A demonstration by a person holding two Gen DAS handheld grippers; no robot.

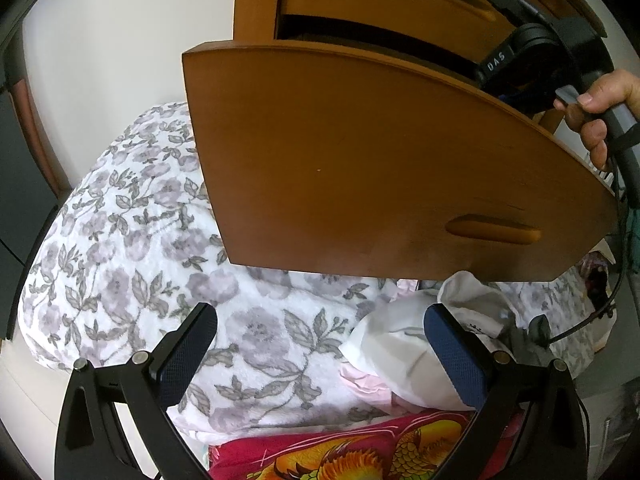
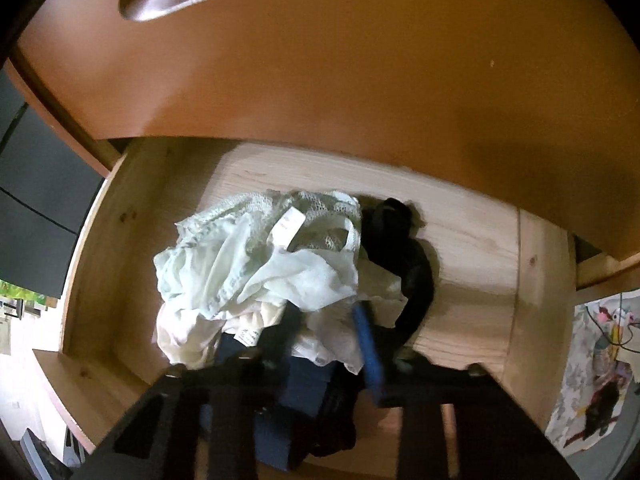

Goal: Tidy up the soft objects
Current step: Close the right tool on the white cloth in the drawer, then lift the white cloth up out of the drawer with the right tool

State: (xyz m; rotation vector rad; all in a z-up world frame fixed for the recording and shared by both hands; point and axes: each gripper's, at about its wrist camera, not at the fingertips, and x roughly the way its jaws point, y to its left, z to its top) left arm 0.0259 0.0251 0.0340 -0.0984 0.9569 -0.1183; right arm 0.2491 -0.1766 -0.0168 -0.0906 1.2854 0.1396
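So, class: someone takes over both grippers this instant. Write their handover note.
Left gripper: open, empty, above the floral bedding; a white garment lies beside its right finger.
Right gripper: down in the open drawer, jaws closed on the pale garments.
Done: pale, black and navy pieces lie in the drawer.
Left: settle this pile, bring in the white garment, close the drawer.

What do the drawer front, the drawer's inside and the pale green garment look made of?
Drawer front: wood, glossy orange-brown varnish, judging by its sheen. Drawer's inside: pale unfinished wood, grain and knots showing. Pale green garment: thin fabric with lace mesh, probably synthetic.
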